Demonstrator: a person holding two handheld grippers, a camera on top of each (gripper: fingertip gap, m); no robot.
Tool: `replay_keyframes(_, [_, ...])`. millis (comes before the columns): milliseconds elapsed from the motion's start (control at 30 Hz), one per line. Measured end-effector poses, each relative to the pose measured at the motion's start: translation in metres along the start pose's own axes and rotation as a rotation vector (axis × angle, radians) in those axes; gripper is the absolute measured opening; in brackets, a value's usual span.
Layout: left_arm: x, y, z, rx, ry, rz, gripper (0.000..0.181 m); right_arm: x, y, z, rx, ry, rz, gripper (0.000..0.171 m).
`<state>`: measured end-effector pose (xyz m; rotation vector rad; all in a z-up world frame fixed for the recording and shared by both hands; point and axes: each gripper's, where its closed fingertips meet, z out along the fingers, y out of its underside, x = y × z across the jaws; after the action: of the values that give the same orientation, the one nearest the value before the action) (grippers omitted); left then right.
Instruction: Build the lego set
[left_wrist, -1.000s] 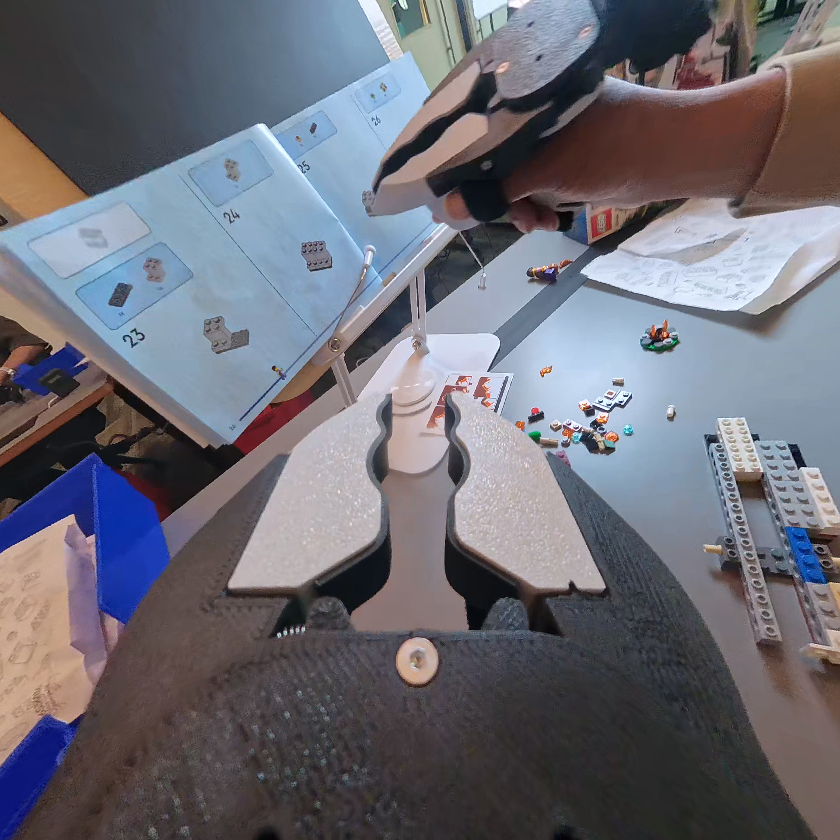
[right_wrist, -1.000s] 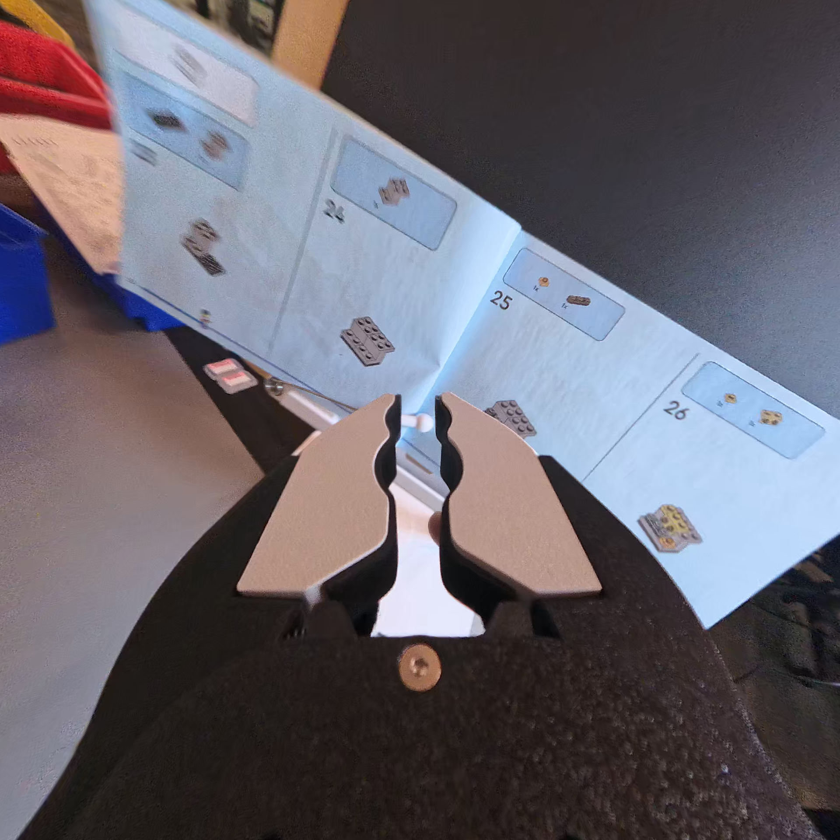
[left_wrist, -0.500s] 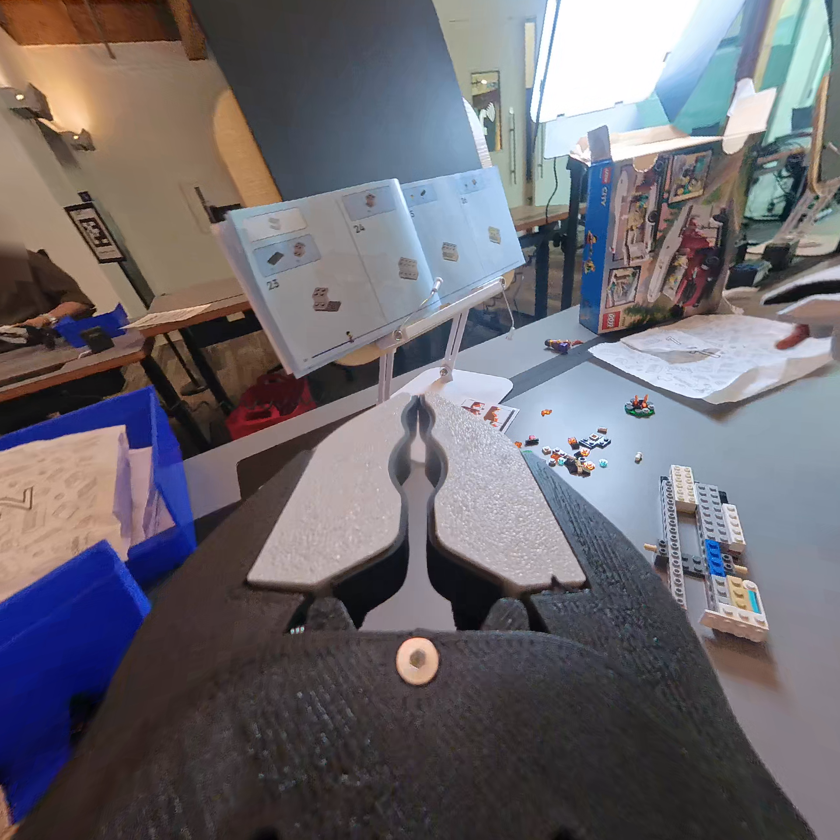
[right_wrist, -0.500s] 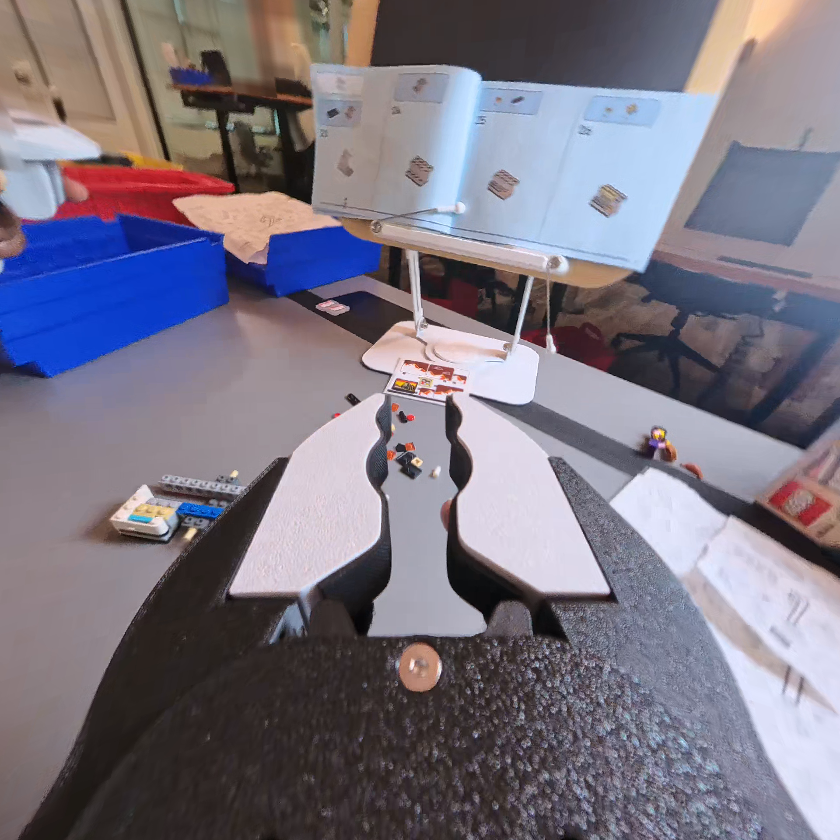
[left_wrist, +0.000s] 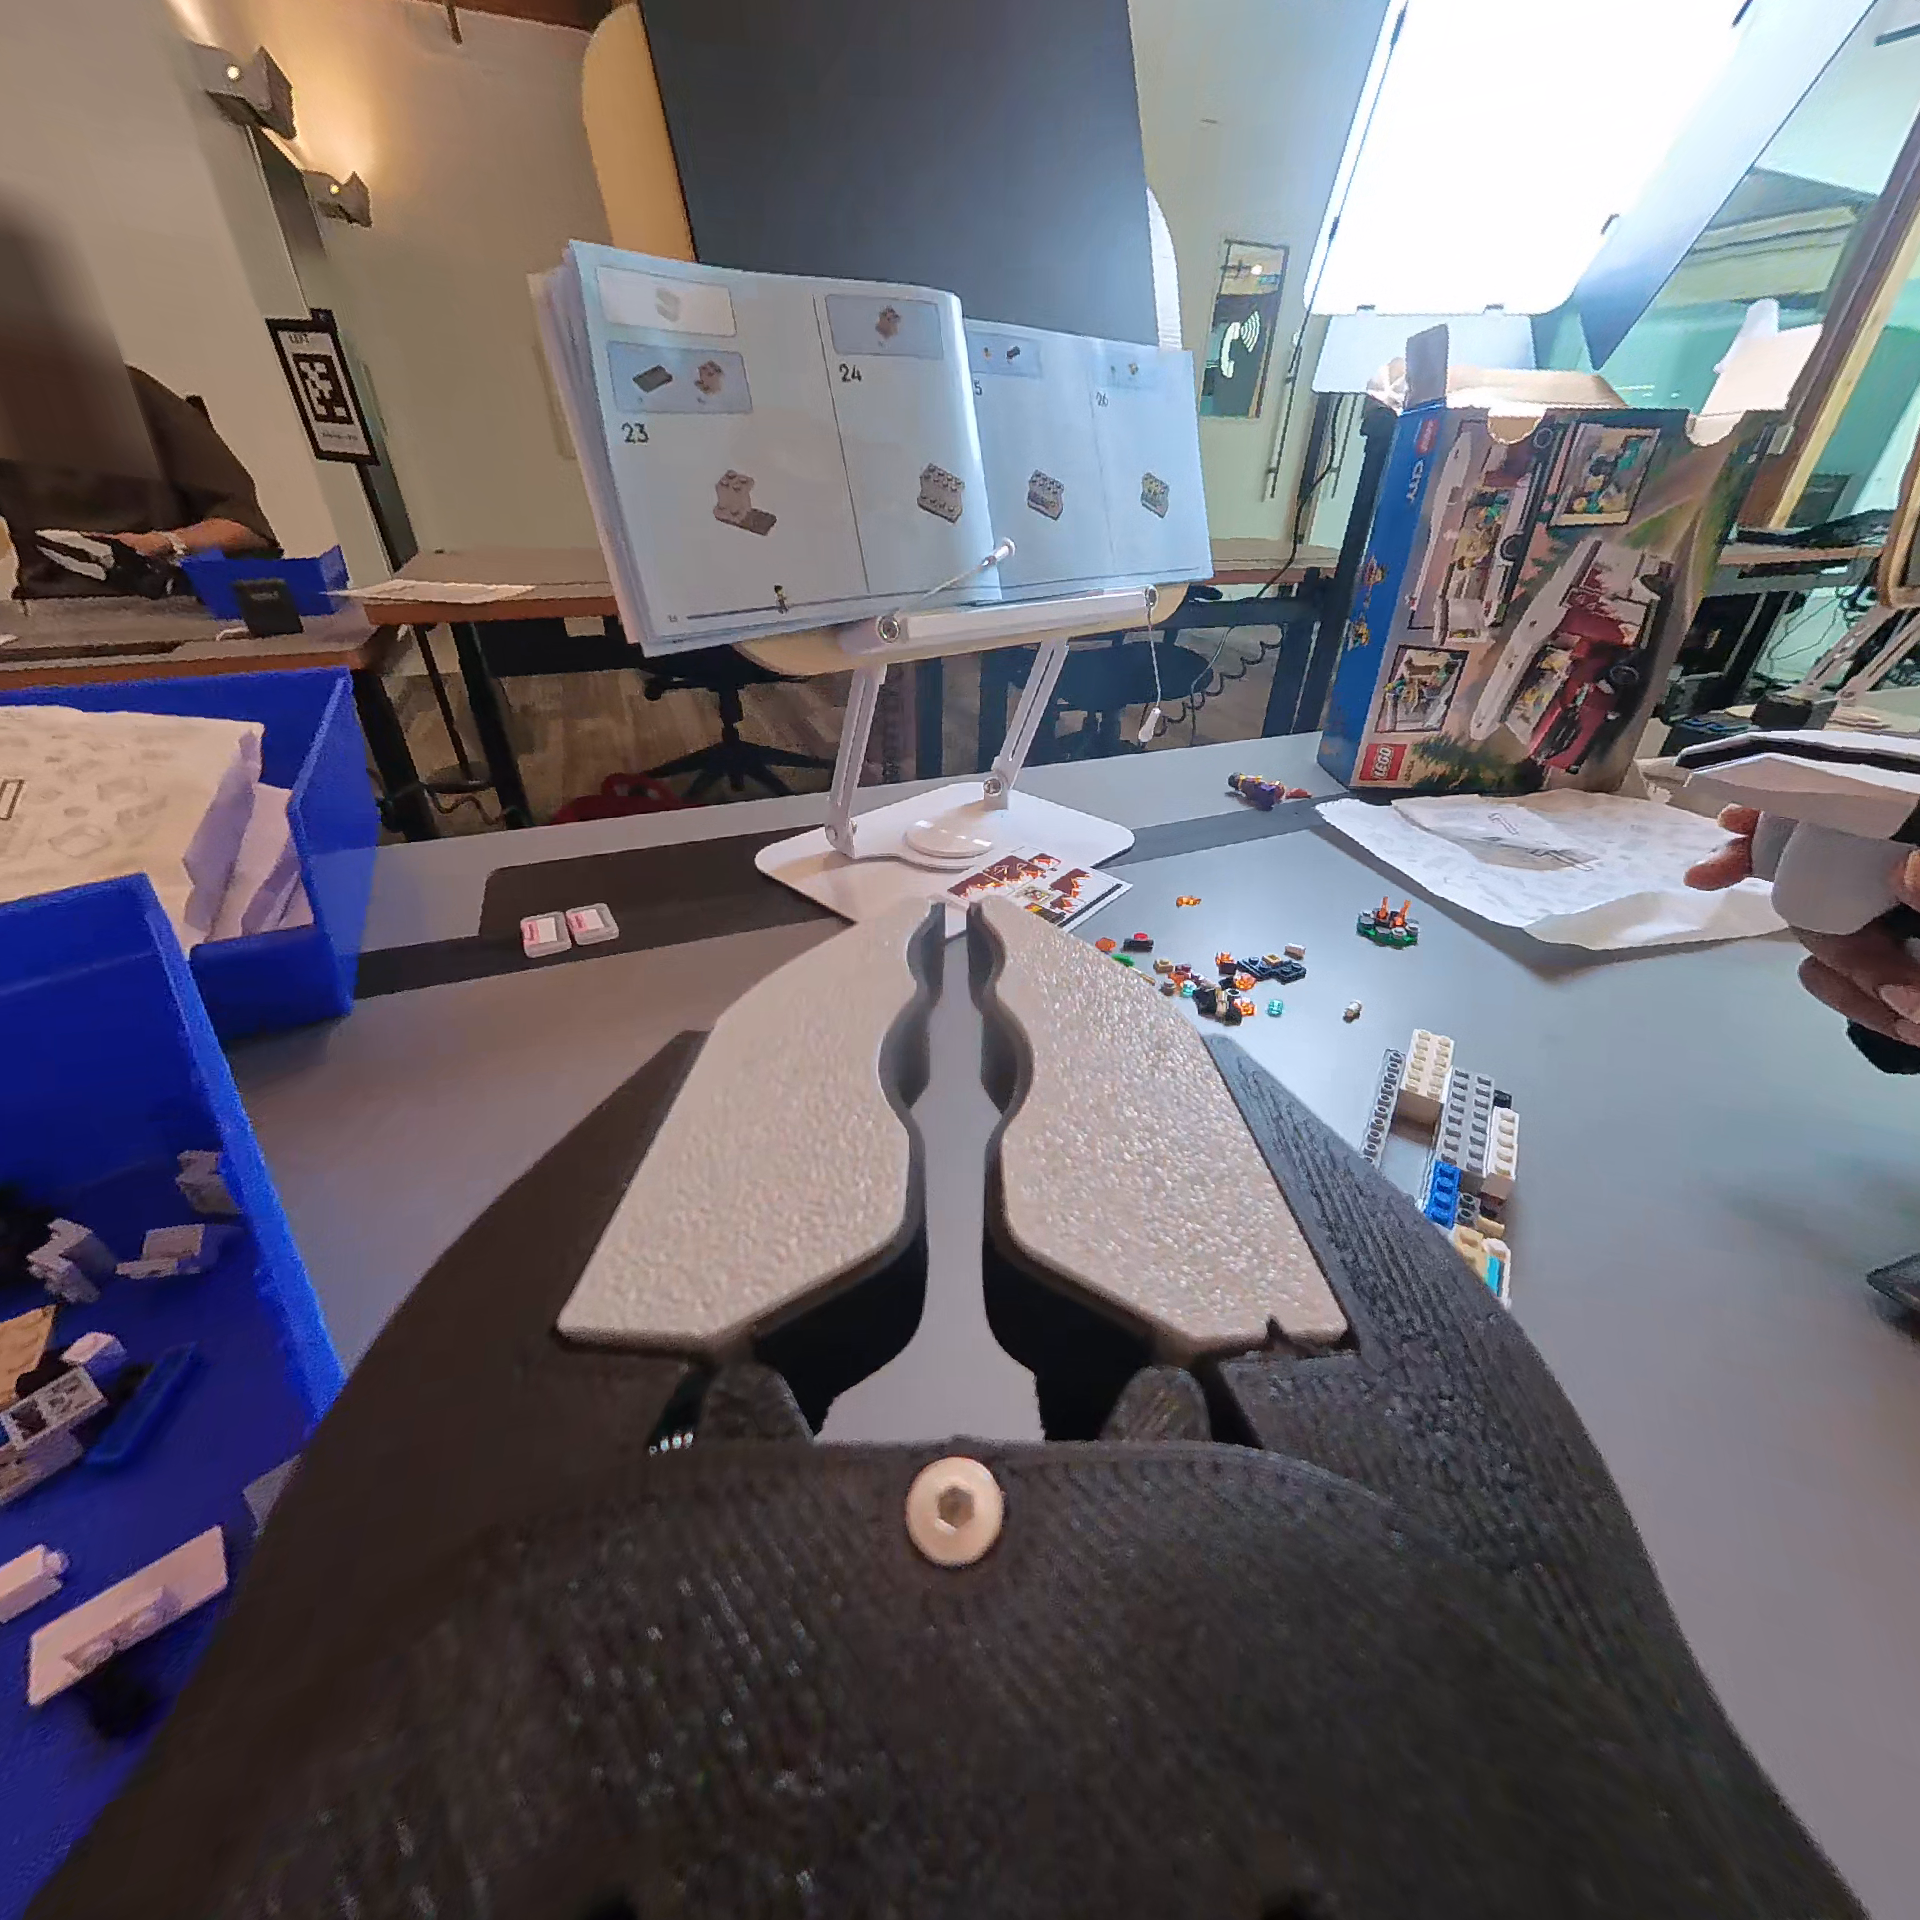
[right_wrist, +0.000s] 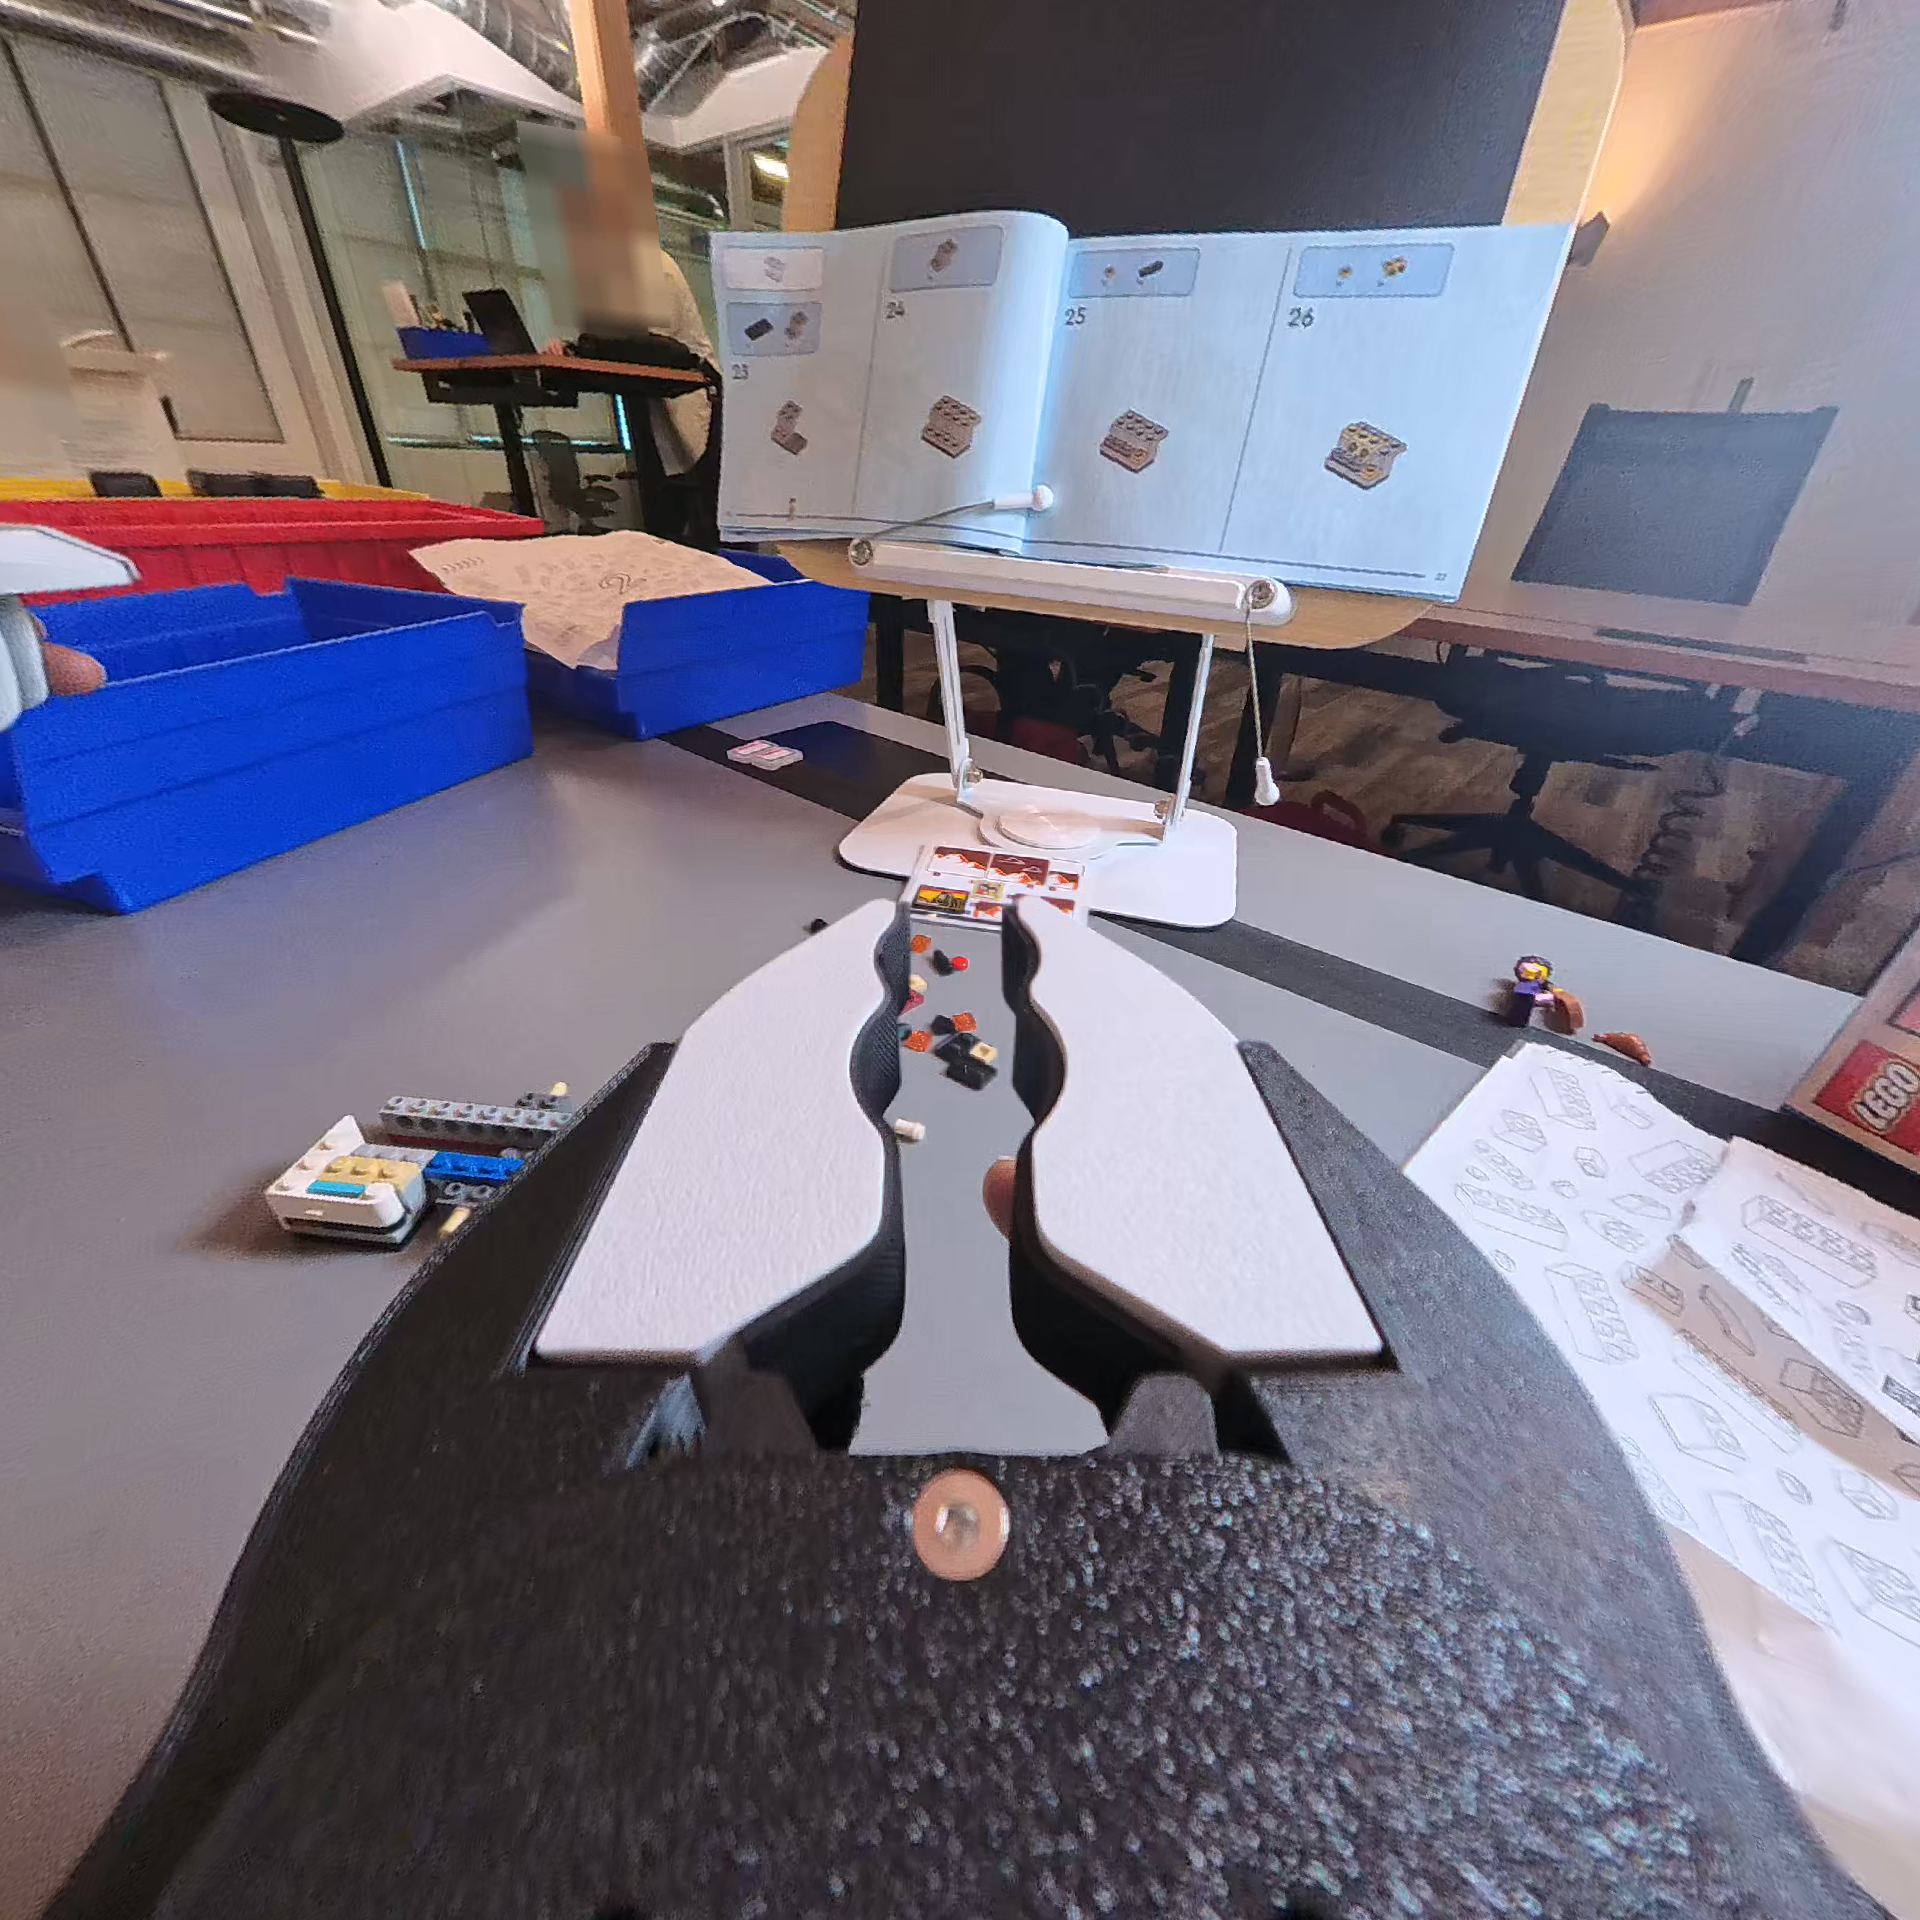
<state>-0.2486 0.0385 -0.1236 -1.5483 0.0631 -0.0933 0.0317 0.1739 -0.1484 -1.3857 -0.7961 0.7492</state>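
A partly built grey, white and blue lego assembly (left_wrist: 1449, 1153) lies on the grey table; it also shows in the right wrist view (right_wrist: 405, 1164). Small loose pieces (left_wrist: 1216, 977) are scattered ahead of it, and in the right wrist view they lie between my right fingers (right_wrist: 951, 1029). The open instruction booklet (left_wrist: 883, 447) rests on a white stand (right_wrist: 1039, 831). My left gripper (left_wrist: 954, 914) is empty, its jaws almost touching, above the table short of the stand. My right gripper (right_wrist: 956, 925) is open and empty above the loose pieces; it also shows in the left wrist view (left_wrist: 1808, 779).
Blue bins (left_wrist: 125, 1039) with parts and paper bags stand on the left (right_wrist: 260, 717). A sticker sheet (right_wrist: 997, 878) lies by the stand. The lego box (left_wrist: 1507, 603), printed white bags (right_wrist: 1714, 1299), a minifigure (right_wrist: 1538, 987) and a small green build (left_wrist: 1387, 925) are on the right. Some 30 centimeters of space lies between my two pairs of fingers.
Both grippers have pulled back from the booklet to above the table. My left gripper has closed from open; my right gripper has opened a little wider.
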Motion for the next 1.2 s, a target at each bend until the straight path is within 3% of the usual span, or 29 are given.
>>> replay_keyframes(300, [0.01,0.032,-0.015,-0.069,0.025,0.011,0.011,-0.028,0.012,0.003,-0.023,-0.119,-0.064,0.015])
replay_keyframes(433, [0.046,0.055,-0.007,-0.173,0.179,0.062,0.019,-0.033,0.017,0.005,-0.037,-0.156,-0.041,0.015])
replay_keyframes(633, [0.132,0.123,0.025,-0.569,0.541,0.184,0.068,-0.034,0.022,0.006,-0.063,-0.166,-0.052,0.012])
replay_keyframes(800, [0.162,0.166,0.037,-0.856,0.721,0.364,0.079,-0.034,0.023,0.005,-0.072,-0.157,-0.086,0.011])
replay_keyframes(900, [0.162,0.162,0.045,-0.807,0.721,0.412,0.058,-0.032,0.025,0.006,-0.081,-0.152,-0.102,0.01])
replay_keyframes(1200, [0.148,0.16,0.047,-0.695,0.687,0.379,0.056,-0.037,0.019,0.009,-0.065,-0.186,-0.096,0.009])
